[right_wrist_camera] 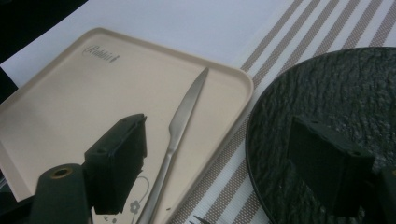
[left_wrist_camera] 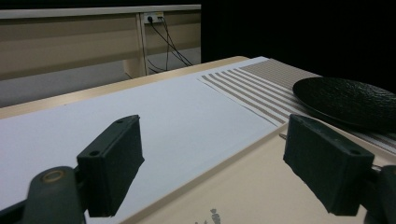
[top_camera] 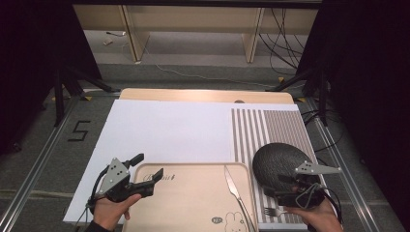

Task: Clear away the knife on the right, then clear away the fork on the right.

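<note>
Both tongs are standing apart and empty: from above, we are holding the left gripper over the tray corner, the right gripper above the plate. Along the left gripper's jaws we are seeing bare tray; along the right's, the knife lies on the tray, likely calling for a reach there next.

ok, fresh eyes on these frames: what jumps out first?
The round black textured plate on the striped placemat at the right, dark against the pale table. Next the beige tray at the near edge, with a steel knife lying along its right side and a fork just off it on the mat. Both grippers are open: the left gripper at the tray's left corner, the right gripper over the plate's near rim.
</note>
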Motion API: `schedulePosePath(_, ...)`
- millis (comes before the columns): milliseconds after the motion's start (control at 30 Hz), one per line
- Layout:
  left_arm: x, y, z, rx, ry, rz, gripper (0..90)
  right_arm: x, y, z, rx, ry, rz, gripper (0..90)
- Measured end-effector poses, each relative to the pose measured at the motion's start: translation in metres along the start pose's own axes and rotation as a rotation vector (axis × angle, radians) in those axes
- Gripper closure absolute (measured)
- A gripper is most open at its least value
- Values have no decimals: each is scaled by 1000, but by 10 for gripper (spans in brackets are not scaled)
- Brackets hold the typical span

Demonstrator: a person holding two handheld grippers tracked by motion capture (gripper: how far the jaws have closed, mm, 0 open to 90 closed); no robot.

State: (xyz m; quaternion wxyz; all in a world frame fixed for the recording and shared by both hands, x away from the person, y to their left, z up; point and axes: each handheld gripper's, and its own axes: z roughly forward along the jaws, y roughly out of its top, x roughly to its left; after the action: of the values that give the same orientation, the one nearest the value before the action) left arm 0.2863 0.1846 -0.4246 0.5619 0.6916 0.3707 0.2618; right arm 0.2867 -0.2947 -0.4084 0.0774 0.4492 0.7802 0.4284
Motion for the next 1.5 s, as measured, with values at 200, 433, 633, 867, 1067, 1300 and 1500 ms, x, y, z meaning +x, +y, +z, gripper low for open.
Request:
schedulePosePath(200, 0, 1, 0, -1, -1, -5, 188, -4, -5, -7, -5, -7, 18, 210)
schedulePosePath(433, 0, 1, -1, -5, 1, -5, 189, -10, -11, -14, -23, -15, 39, 210)
schedulePosePath(633, 0, 1, 0, -4, -2, -5, 189, -12, -16, -19, -21, -23, 46, 210)
schedulePosePath(867, 0, 1, -1, -3, -7, -5, 188, -13, -21, -22, -4, -44, 43, 216)
schedulePosePath(1067, 0, 0, -1, -5, -5, -5, 188, -12, -23, -23, 19, -57, 23, 218)
schedulePosePath(1300, -1, 1, -1, -4, -6, 0, 188, -14, -27, -25, 46, -76, 14, 222)
schedulePosePath(1500, -1, 1, -3, -8, -5, 1, 188, -13, -30, -26, 86, -104, 1, 224)
